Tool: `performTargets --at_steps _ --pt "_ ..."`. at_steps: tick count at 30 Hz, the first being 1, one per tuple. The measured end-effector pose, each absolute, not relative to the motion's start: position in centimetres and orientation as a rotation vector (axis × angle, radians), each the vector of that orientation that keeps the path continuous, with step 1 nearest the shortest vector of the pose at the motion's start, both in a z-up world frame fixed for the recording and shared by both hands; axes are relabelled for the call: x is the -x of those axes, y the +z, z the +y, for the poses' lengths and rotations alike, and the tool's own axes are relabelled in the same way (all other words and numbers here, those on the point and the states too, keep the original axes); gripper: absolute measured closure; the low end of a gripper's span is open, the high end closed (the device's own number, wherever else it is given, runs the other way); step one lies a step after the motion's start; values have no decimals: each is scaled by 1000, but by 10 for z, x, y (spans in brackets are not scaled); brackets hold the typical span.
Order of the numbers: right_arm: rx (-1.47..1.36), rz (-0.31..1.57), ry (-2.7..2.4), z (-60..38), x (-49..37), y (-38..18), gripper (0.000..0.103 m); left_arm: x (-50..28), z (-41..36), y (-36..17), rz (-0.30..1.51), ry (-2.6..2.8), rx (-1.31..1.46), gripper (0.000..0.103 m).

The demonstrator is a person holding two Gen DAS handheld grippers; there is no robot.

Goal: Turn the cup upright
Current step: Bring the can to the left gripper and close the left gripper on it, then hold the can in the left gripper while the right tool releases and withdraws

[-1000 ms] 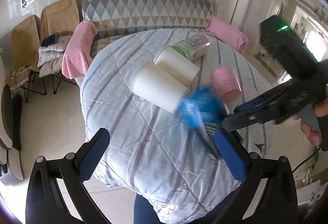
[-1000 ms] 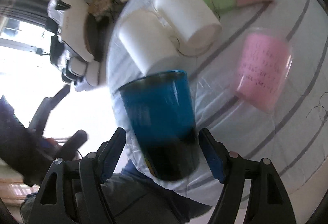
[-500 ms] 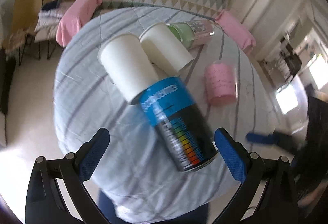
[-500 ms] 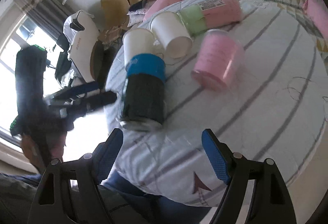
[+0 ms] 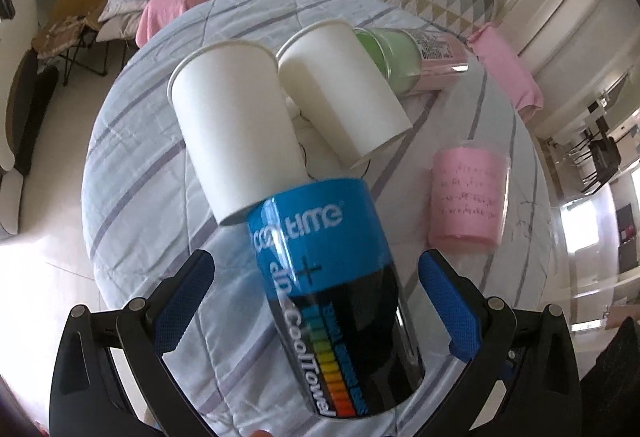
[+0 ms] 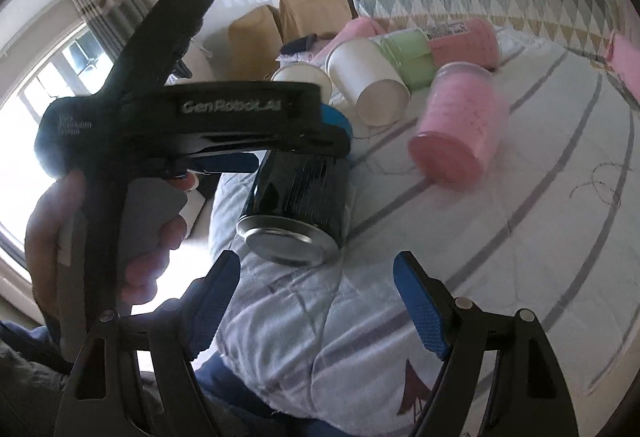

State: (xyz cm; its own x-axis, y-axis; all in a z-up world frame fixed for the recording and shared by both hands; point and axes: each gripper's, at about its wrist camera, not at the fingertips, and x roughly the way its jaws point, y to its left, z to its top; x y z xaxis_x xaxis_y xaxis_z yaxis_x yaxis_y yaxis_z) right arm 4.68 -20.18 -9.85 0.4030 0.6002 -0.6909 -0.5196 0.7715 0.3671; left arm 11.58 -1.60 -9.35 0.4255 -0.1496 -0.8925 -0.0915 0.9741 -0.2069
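Note:
A blue and black can-shaped cup (image 5: 332, 297) printed "CoolTowel" lies on its side near the table's front edge, metal base (image 6: 286, 243) towards the right wrist camera. My left gripper (image 5: 316, 305) is open, its blue pads either side of the cup without visibly touching. In the right wrist view the left gripper (image 6: 256, 133) reaches over the cup. My right gripper (image 6: 320, 305) is open and empty, a little in front of the cup's base.
On the striped quilted table (image 5: 160, 141) lie two white paper cups (image 5: 236, 125) (image 5: 344, 89), a pink cup (image 5: 468, 193) and a green and pink bottle (image 5: 404, 53), all on their sides. Sofa and chairs stand behind.
The right gripper has let go of the blue cup and drawn back. The left gripper has moved in around the cup, which now lies on the table.

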Motion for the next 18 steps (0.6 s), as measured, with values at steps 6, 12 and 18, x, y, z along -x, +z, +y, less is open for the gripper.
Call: performTargets --at_steps 6,12,18 --pt "-58 859 693 -193 -43 -106 23 -119 -22 -99 1152 -53 206 26" --pt "-71 852 684 -193 -52 -111 23 -111 -26 -92 1102 -55 158 26" --pt "-82 851 676 -190 -55 -110 22 -97 -26 -74 993 -46 104 27"
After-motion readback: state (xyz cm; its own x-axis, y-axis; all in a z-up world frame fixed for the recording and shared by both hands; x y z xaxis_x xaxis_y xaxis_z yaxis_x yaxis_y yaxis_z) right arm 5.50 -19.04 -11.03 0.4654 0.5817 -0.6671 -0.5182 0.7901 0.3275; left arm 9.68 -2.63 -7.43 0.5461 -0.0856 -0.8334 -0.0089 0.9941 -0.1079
